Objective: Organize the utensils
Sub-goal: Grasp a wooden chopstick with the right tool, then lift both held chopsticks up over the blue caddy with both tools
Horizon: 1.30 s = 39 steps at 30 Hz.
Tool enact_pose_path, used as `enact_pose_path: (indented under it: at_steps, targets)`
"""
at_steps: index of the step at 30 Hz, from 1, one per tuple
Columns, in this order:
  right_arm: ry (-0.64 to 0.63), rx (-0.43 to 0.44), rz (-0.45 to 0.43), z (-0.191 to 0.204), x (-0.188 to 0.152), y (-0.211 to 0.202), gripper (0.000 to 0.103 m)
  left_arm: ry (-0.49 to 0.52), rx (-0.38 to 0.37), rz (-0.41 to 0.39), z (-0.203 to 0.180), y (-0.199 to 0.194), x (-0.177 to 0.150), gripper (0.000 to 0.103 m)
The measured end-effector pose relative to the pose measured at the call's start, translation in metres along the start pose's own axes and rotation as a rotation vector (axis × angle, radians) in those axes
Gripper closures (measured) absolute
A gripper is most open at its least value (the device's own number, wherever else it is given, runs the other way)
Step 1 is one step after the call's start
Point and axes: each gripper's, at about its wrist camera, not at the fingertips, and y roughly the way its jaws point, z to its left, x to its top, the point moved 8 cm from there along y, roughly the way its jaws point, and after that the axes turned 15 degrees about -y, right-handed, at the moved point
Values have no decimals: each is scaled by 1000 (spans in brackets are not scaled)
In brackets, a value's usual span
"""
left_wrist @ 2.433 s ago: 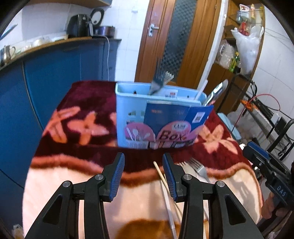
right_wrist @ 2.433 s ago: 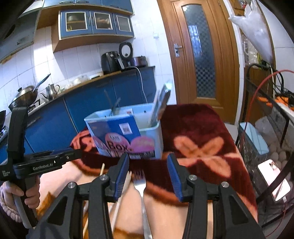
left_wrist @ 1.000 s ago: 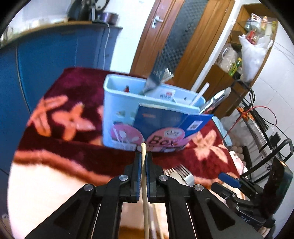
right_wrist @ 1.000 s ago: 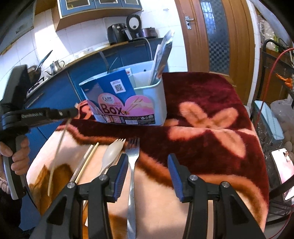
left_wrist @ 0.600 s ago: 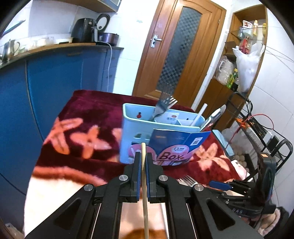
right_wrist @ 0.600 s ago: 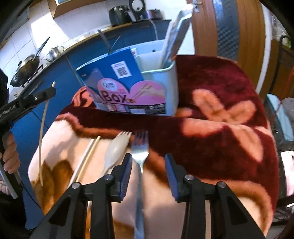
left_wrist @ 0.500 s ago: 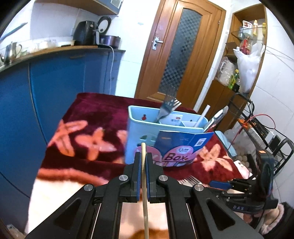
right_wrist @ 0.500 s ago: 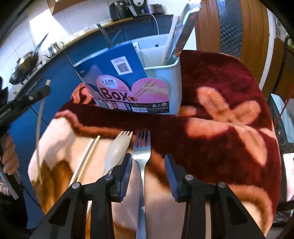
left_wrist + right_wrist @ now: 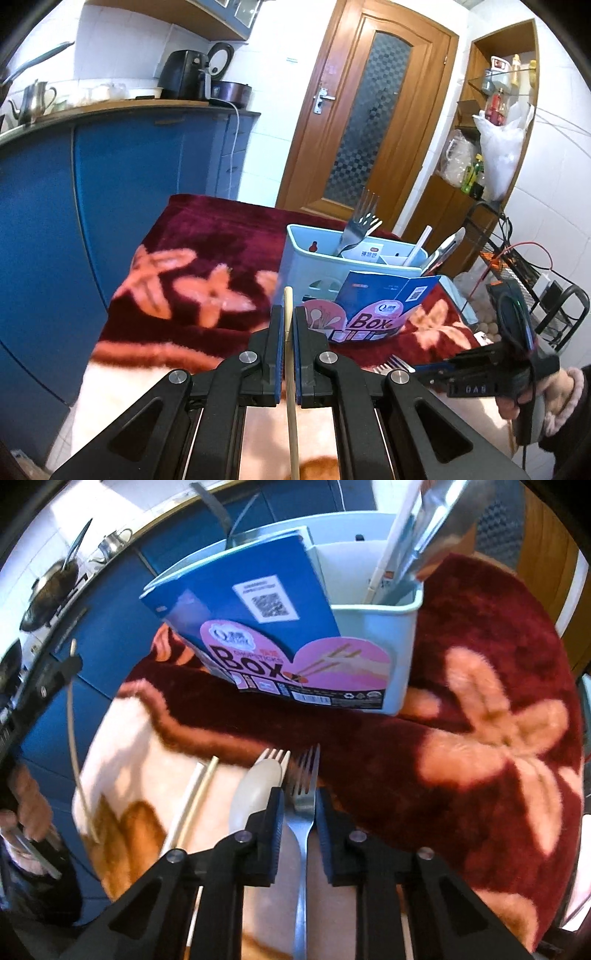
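Two pickups are in hand at once. In the left wrist view the left gripper (image 9: pixel 289 325) sits at lower centre, its fingers pinched tight on a single pale chopstick (image 9: pixel 290 369) that runs down out of the bottom of the frame; the blue utensil caddy (image 9: pixel 314 273) stands just beyond it, right of centre, on the red flowered blanket (image 9: pixel 207 258) covering the desk. In the right wrist view the right gripper (image 9: pixel 299 805) at lower centre has its fingers closing around the neck of a metal fork (image 9: pixel 303 812) lying on the blanket; the fork is between them, but the pads do not yet seem to press on it. Just left of the fork lie a white plastic spork (image 9: pixel 255 790) and two more chopsticks (image 9: pixel 195 797).

Judging by this, the step is collecting loose pieces for the caddy. Next, the chopstick needs carrying over the rim and tipping into a compartment, while the fork needs a firm pinch before any lift.

Which compartment suits which utensil is hard to tell: the blue carton flap (image 9: pixel 258 602) on the caddy's front hides part of the inside, and the fork's handle is cut off at the bottom edge.
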Motion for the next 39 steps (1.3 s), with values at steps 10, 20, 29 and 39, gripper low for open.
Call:
enact_pose_path:
  at_steps: [10,20,29,39]
  targets:
    - [16,-26,-98,14,7,-13,100,-1,-25,-26,-5,-7,7,99]
    - [-19,-130,-542,37,4,-95,100,-22,-39,-115,-22,-10,30,99]
    - [21,-181,-771,25,7,-144,100,-22,-30,-230,-37,-18,67,99]
    - [-1,-227,-875,18,32,-172,100,-27,-24,-363,-55,-18,122,99]
